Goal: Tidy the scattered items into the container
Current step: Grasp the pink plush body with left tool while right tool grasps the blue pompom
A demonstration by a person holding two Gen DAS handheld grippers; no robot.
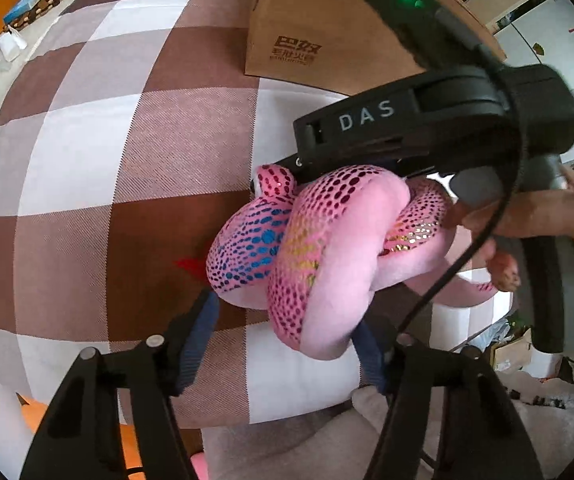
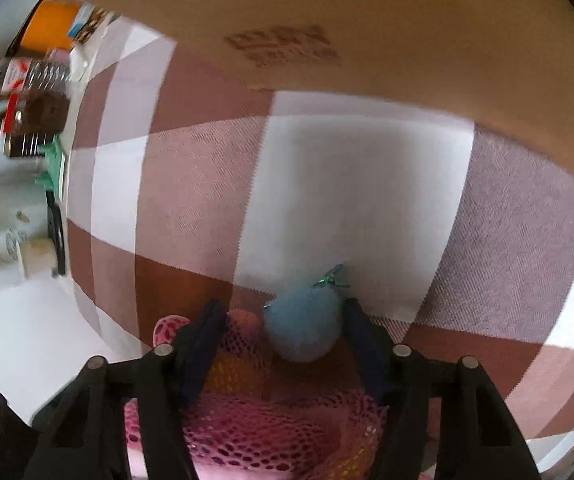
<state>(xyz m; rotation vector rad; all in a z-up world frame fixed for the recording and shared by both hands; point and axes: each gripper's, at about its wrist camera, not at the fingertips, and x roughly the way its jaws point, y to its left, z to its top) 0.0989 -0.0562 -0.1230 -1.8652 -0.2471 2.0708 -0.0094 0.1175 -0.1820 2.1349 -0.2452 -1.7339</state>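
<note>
You've got a surface covered in a brown, mauve and white checked cloth. Dead centre sits a coiled pink plush snake with shiny dots, and a fluffy blue ball lies right against it. Up around 1 o'clock a brown paper bag with dark print stands on the cloth. Out at the 10 o'clock edge there's a jumble of jars and boxes, too blurry to call.

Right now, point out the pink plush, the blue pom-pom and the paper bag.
pink plush [image 1: 319, 248], left wrist view, on its middle coil
blue pom-pom [image 2: 305, 326], right wrist view, on its fluffy centre
paper bag [image 1: 327, 12], left wrist view, on its front above the print
</note>
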